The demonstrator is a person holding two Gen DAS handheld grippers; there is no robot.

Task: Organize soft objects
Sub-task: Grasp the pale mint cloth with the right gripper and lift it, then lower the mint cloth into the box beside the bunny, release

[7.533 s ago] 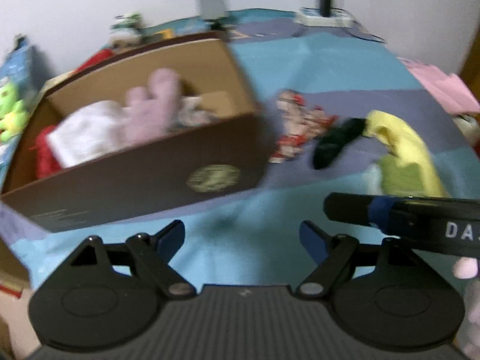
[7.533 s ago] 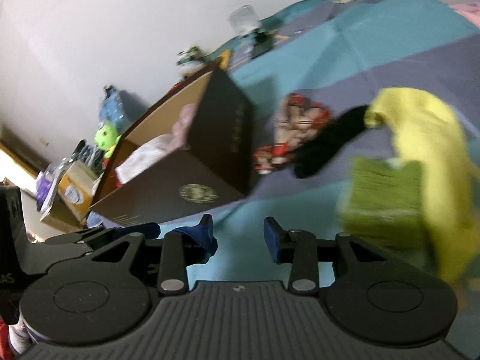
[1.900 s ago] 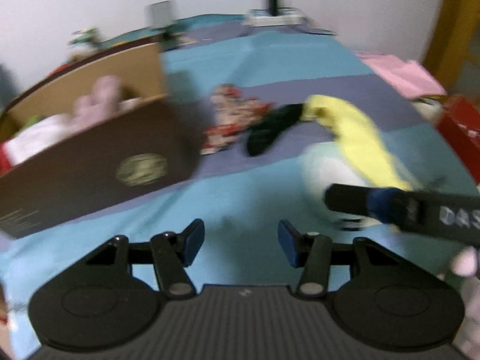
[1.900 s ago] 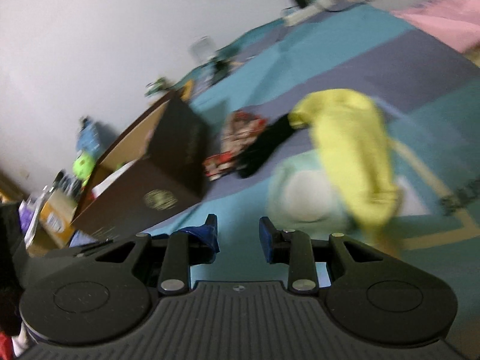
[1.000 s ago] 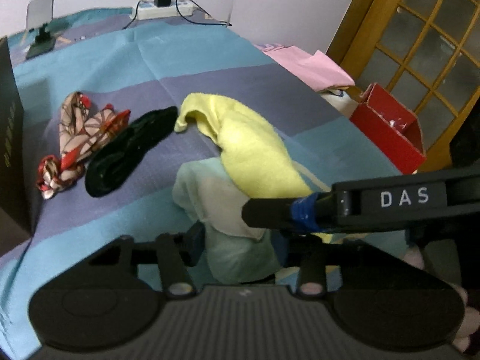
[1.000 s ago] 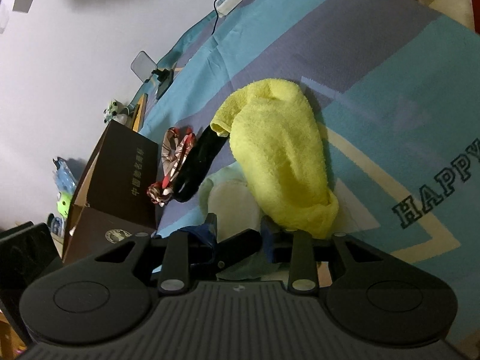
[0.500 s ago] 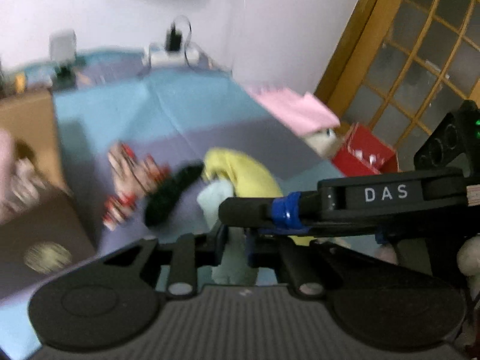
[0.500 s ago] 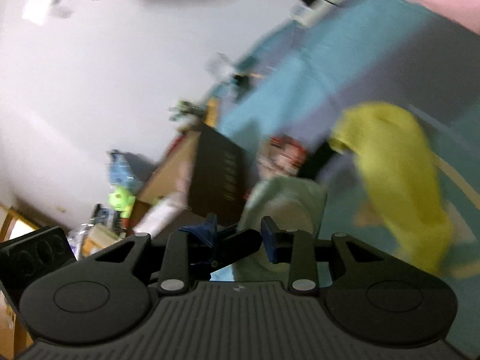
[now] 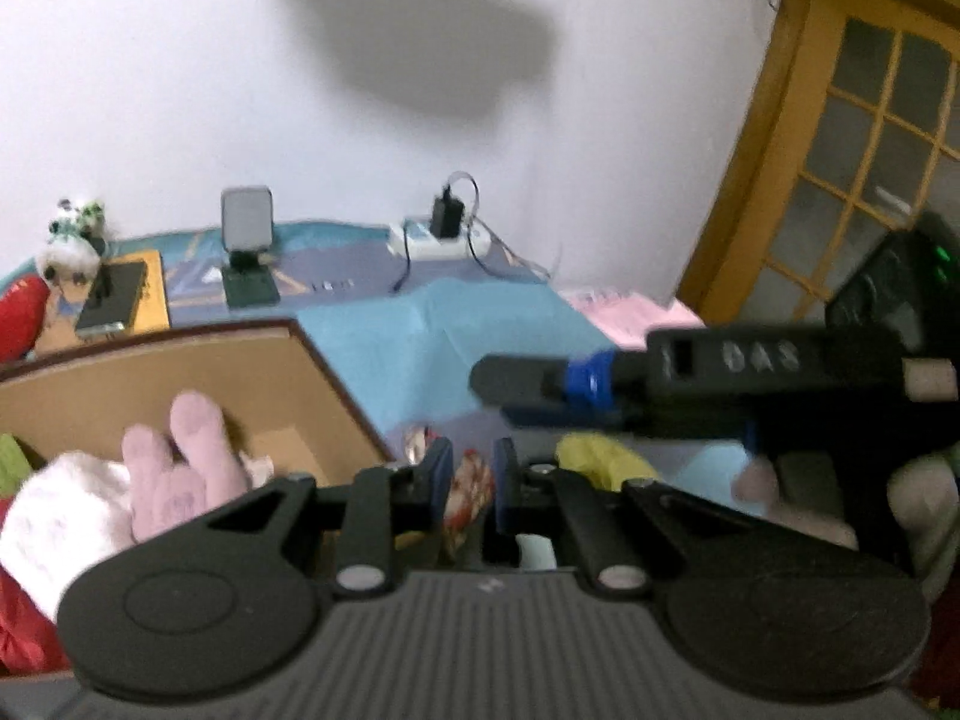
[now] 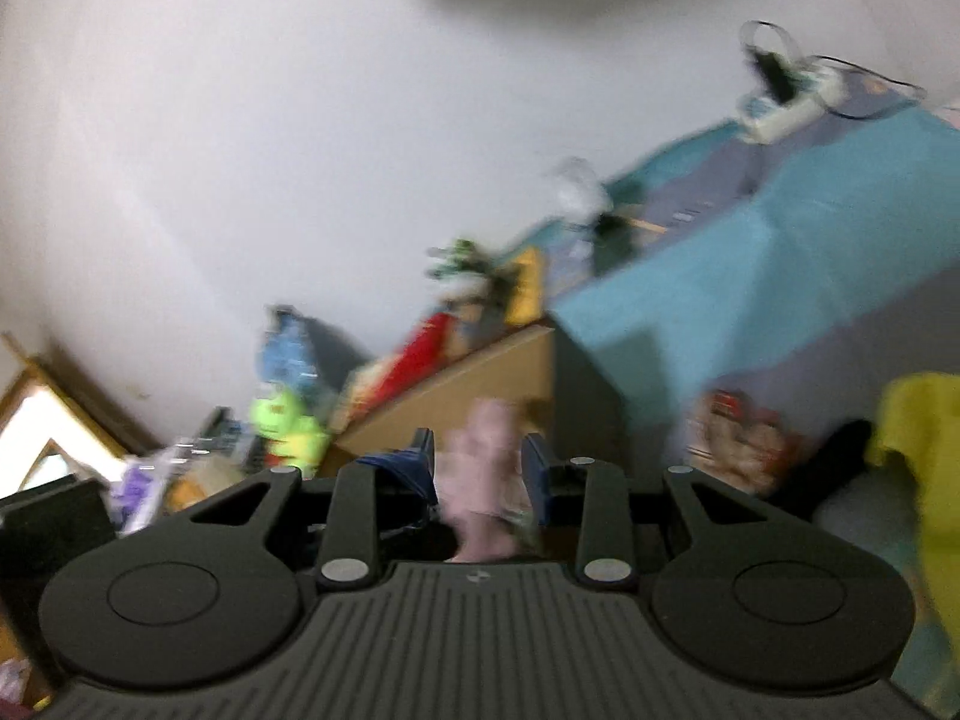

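Note:
My left gripper is raised beside the brown cardboard box; its jaws stand a narrow gap apart and a bit of pale mint cloth hangs just below them. The box holds a pink plush and a white soft item. A red patterned cloth and a yellow towel lie on the blanket beyond. My right gripper is open, with the pink plush seen between its fingers. The yellow towel, black sock and patterned cloth lie to its right.
The right gripper's body crosses the left view. A phone stand, power strip and small toys line the wall. A pink cloth lies near the wooden door. Clutter sits left of the box.
Both grippers rose from the blanket and swung left toward the box. The left closed on the mint cloth and lifted it; the cloth now shows only as a scrap below the jaws.

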